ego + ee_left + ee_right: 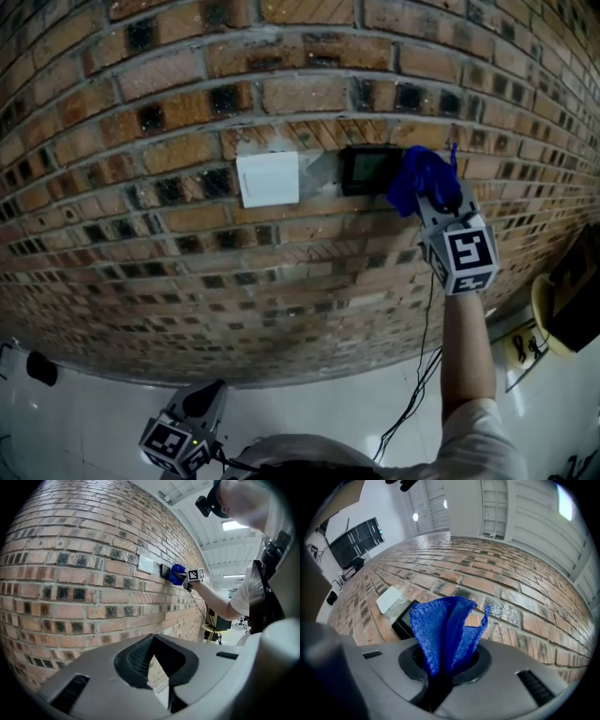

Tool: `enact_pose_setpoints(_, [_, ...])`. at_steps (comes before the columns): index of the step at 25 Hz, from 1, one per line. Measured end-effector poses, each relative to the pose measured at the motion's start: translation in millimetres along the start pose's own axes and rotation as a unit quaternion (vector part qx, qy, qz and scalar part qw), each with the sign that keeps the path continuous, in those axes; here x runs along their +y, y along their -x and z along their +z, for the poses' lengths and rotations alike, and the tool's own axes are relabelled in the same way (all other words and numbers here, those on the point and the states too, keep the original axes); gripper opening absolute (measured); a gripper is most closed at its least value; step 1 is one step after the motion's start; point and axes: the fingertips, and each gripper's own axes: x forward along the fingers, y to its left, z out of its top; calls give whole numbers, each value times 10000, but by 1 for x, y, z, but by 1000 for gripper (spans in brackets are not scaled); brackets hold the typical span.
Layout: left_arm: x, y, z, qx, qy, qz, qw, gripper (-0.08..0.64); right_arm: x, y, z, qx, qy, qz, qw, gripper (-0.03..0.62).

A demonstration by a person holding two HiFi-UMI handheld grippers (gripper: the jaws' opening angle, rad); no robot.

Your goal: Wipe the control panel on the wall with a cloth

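A black control panel (pixel 367 170) with a dark screen is fixed to the brick wall, right of a white switch plate (pixel 268 178). My right gripper (pixel 429 192) is raised to the panel's right edge and shut on a blue cloth (pixel 420 178), whose folds stand against the wall. The right gripper view has the cloth (pixel 446 632) bunched between the jaws, with the panel (pixel 406 619) just left of it. My left gripper (pixel 208 397) hangs low near the floor, away from the wall; its view (pixel 156 667) shows the jaws closed with nothing in them.
The brick wall (pixel 187 281) fills most of the view. A cable (pixel 424 347) hangs down from the right gripper. At the right stands a yellow round stool (pixel 546 319) beside dark equipment (pixel 577 291). White floor (pixel 94 412) lies below the wall.
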Motion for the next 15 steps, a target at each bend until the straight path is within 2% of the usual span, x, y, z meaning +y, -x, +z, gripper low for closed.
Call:
enact_pose_setpoints(5, [1,-3,-2,26,-55,-15,10000,4,-27,4,-31,347,-127,-281,9989,89])
enact_pose_setpoints(8, [1,-2,0,-14,-16,-25,10000,3,-12,11,-8,148,-38,-238,9996,89])
enact_pose_setpoints(11, [4,-1,0,-8,-7,-11,10000,3,39,11,40,-386,4,316,9988,89])
enact_pose_setpoints(13, [7,3,-1,1,1,23,10000,3,80,2,60,-536,-86,824,9951,89])
enact_pose_setpoints(15, [11,6,-2,-20,31,78,10000,4,112,-10,69,-565,-26,1124,9921,89])
